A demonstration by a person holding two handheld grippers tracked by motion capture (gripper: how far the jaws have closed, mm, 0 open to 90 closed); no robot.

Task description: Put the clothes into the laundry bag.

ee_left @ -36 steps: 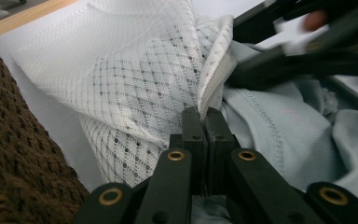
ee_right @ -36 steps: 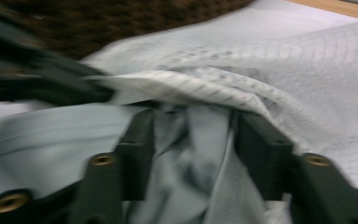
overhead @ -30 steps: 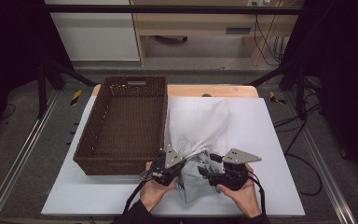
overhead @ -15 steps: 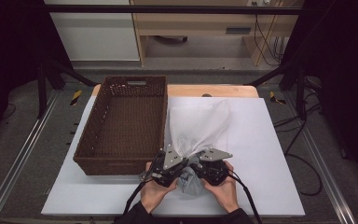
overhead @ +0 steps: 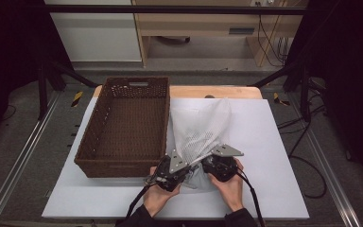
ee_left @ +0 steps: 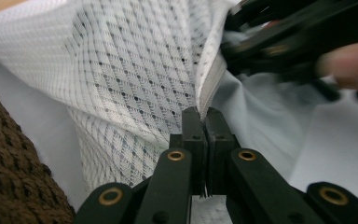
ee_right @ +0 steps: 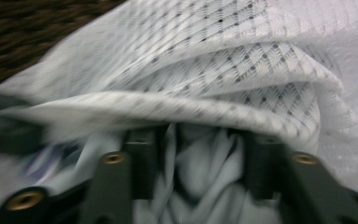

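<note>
A white mesh bag [overhead: 203, 125] lies on the white table [overhead: 274, 142], just right of a brown wicker basket [overhead: 123, 163]. My left gripper [overhead: 187, 169] is shut on the bag's hemmed edge [ee_left: 209, 86] at its near end and holds that edge up. In the left gripper view its jaws [ee_left: 204, 114] are pressed together on the hem. My right gripper [overhead: 205, 166] sits close beside it at the bag's mouth. Its jaws stand apart under the mesh rim [ee_right: 261, 60], with pale crumpled cloth [ee_right: 200, 163] between them. The right gripper view is blurred.
The basket [ee_left: 9, 172] is empty and stands against the bag's left side. A wooden table edge [overhead: 217, 91] runs behind the white board. Metal rails [overhead: 23, 156] flank the table. Bare white surface lies to the right of my hands.
My right gripper has moved left, from the open table into the bag's mouth beside the left gripper. The left gripper has kept its hold on the bag's edge.
</note>
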